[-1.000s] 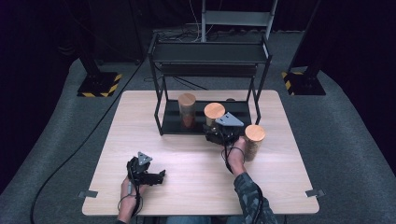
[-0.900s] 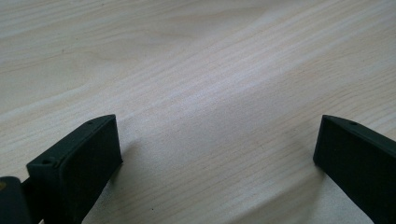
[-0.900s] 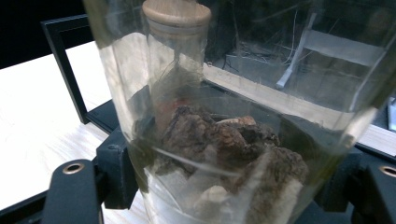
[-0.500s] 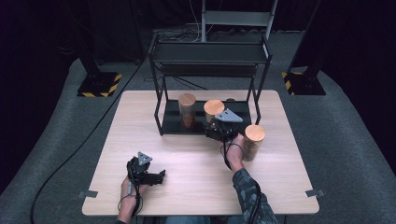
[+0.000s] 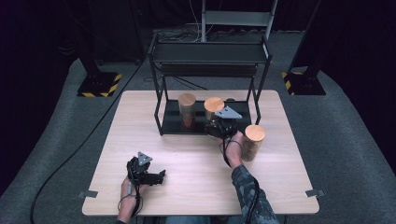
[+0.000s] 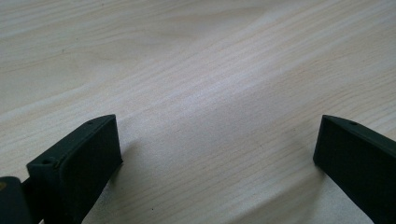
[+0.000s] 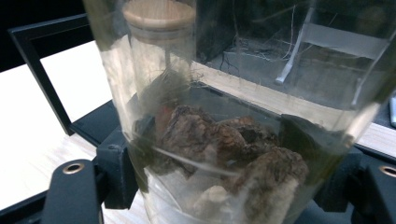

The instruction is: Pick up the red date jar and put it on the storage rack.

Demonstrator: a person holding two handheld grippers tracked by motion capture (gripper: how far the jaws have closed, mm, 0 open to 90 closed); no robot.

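1. Black fingers of your left gripper [image 5: 161, 176] stand wide apart with nothing between them, low over the pale wooden tabletop [image 5: 187, 154] near your edge.
2. Farther in, your right gripper [image 5: 215, 127] has its fingers clenched on the clear glass jar with a round wooden lid [image 5: 214, 108]; in the right gripper view, that jar [image 7: 224, 140] sits between the fingers, holding brown lumpy pieces.
3. Just to the right of that hand, a second lidded glass jar [image 5: 252, 142] stands upright on the tabletop.
4. The held jar is at the lower shelf of the black metal rack [image 5: 159, 84], near a third lidded jar [image 5: 187, 110] standing upright on that shelf.
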